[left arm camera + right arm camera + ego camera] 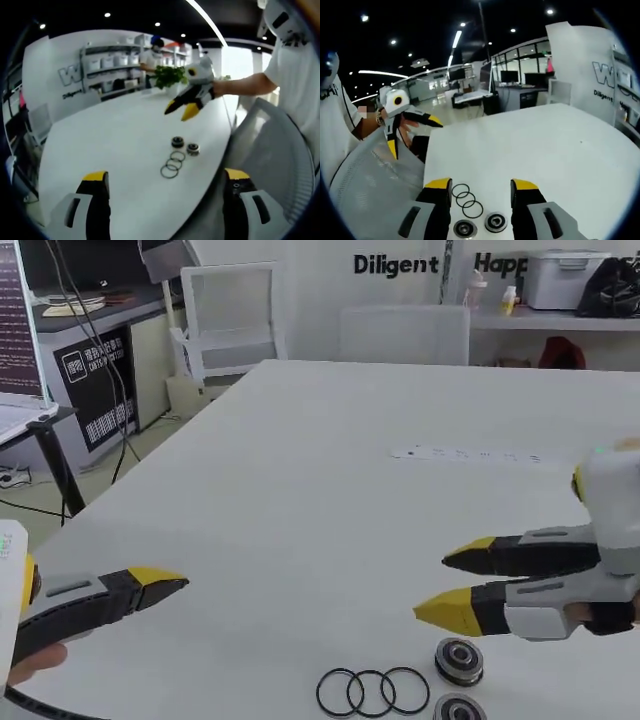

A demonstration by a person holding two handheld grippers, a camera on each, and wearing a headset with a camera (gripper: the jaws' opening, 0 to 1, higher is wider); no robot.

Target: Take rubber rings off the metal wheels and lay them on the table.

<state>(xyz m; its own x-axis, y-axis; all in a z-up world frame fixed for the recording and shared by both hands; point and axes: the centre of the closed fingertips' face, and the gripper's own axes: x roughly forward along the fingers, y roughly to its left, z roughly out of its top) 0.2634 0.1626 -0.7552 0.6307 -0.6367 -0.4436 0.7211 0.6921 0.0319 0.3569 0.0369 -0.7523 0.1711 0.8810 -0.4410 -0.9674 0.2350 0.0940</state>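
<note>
Fig. Three rubber rings lie flat on the table, near its edge on the person's side. They form a short row, each ring overlapping the next. Two metal wheels lie flat just beside one end of the row. They are close together and not touching the rings; whether any rubber sits on them cannot be told.

R. gripper: held in the air, clear of the table, near the wheels in head view. Jaws are partly open, with a plain gap between the yellow tips. Nothing is held or touched. In the right gripper view the rings and wheels appear between its own jaws, down on the tabletop.

L. gripper: jaws spread wide, wider than the R. gripper's, and empty. It is held by the same table edge, well apart from rings and wheels, touching nothing. In the left gripper view the ring row lies between its two jaws, farther along the table.

A mesh chair stands at that edge. A paper strip lies toward the far side of the table.
</note>
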